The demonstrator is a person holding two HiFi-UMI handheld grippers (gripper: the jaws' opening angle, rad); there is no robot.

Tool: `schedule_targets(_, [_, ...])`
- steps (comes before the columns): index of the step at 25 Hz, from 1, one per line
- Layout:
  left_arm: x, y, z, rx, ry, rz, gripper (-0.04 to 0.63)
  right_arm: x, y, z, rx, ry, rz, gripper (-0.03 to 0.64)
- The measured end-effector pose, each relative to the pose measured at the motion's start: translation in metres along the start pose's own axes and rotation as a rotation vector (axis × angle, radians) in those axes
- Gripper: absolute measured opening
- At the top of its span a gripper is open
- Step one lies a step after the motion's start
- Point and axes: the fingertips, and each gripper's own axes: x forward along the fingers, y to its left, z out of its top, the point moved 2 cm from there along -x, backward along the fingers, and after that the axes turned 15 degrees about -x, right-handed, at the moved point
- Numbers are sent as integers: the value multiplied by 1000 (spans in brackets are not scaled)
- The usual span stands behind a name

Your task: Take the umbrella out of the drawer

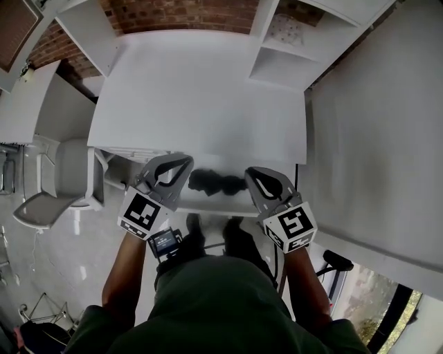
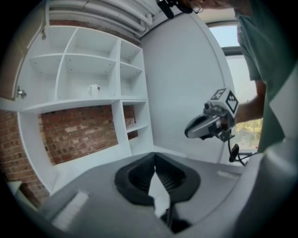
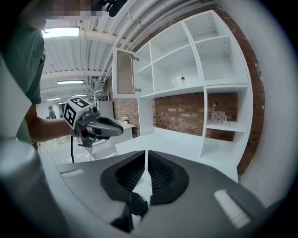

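Observation:
In the head view a black bunched shape (image 1: 213,182), blurred, lies in a shadowed strip at the front of the white desk (image 1: 201,90), behind a white rim (image 1: 214,206). Whether that is the umbrella in an open drawer I cannot tell. My left gripper (image 1: 184,162) hovers just left of the shape and my right gripper (image 1: 250,173) just right of it, both pointing across the desk. The left gripper (image 2: 154,158) has its jaws touching at the tips, with nothing between them. The right gripper (image 3: 145,155) shows only a thin slit between its jaws and holds nothing.
White cubby shelves (image 1: 291,48) stand on the desk's far right against a brick wall (image 1: 180,14). A grey chair (image 1: 62,187) sits left of the desk. A white wall panel (image 1: 374,138) runs along the right. A cable (image 1: 280,266) hangs below the right gripper.

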Motion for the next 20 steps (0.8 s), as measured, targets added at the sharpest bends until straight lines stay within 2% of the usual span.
schedule_targets(10, [58,16,-79,-80,177,-20,41,55,-12,-98,27,126,167,65])
schedule_targets(20, [111,23,-179,-97,358,-113,141,97,8,-199,-24,284,342,145])
